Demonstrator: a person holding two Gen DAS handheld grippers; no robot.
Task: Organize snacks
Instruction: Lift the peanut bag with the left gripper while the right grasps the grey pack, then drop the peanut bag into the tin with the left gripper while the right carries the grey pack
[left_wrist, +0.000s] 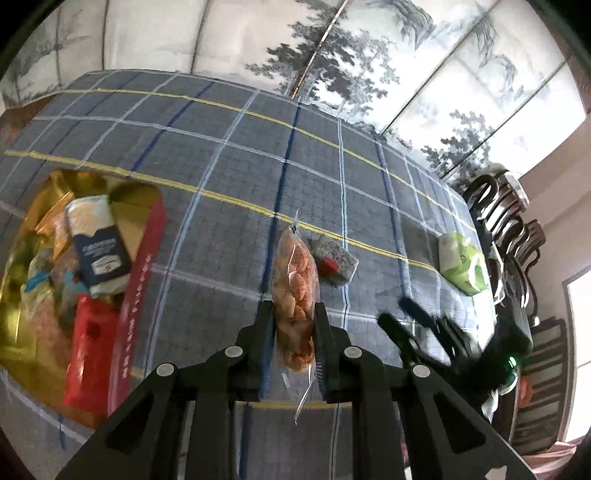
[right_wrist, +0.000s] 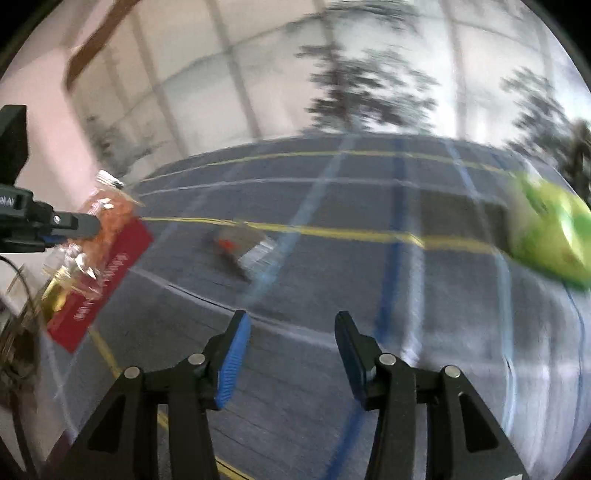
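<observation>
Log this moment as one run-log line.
left claw: shut on orange snack bag | right claw: open, empty | red box: part-filled

Plaid tablecloth (left_wrist: 229, 155); tree-print wall panels (left_wrist: 369, 55) behind; dark chairs (left_wrist: 509, 229) alongside.

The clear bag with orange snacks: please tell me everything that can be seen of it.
The clear bag of orange snacks is a long, narrow pouch of thin transparent plastic, filled with pale orange pieces. Its far end is sealed flat, and its near end looks crinkled. The left tongs are shut on its lower half, one finger on each side, and it points away from the camera above the plaid tablecloth. In the right wrist view it hangs in front of the red box.
</observation>
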